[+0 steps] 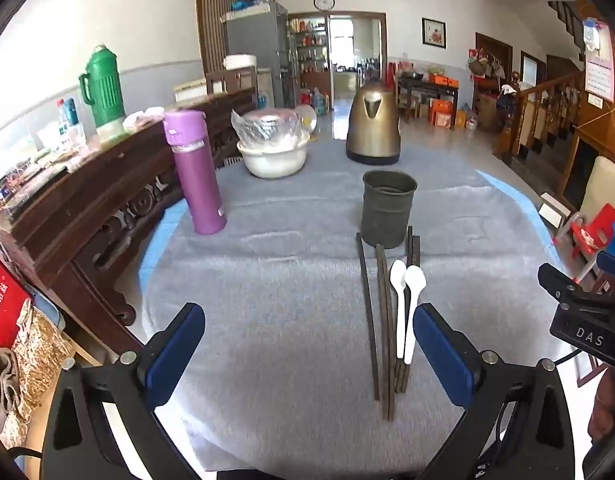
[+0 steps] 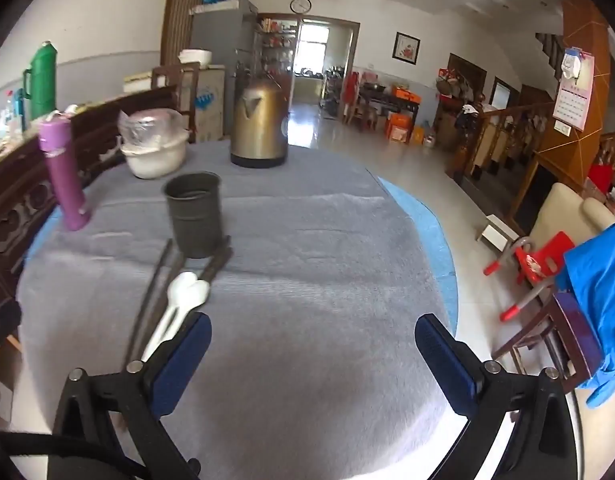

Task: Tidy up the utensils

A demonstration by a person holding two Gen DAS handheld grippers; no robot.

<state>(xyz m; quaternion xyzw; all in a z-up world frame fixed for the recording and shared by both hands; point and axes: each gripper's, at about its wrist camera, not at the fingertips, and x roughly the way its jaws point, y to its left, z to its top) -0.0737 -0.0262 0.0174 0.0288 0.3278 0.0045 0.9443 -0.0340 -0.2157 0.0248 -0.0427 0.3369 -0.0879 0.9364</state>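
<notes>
A dark metal utensil cup [image 1: 388,208] [image 2: 194,214] stands upright on the grey table cloth [image 1: 275,280] [image 2: 327,280]. Just in front of it lie several dark chopsticks [image 1: 369,316] [image 2: 147,300] and two white spoons [image 1: 405,304] [image 2: 179,304], side by side, bowls toward the cup. My left gripper [image 1: 309,316] hovers over the cloth, open and empty, with the utensils just inside its right finger. My right gripper [image 2: 313,328] is open and empty too, with the utensils beyond its left finger. The right gripper's body [image 1: 583,312] shows at the left wrist view's right edge.
On the table stand a purple flask [image 1: 195,172] [image 2: 63,172], a white basin with a plastic-wrapped bowl [image 1: 273,148] [image 2: 153,148] and a bronze kettle [image 1: 373,122] [image 2: 260,124]. A dark wooden sideboard [image 1: 87,200] runs along the left. Chairs [image 2: 563,264] stand right of the table.
</notes>
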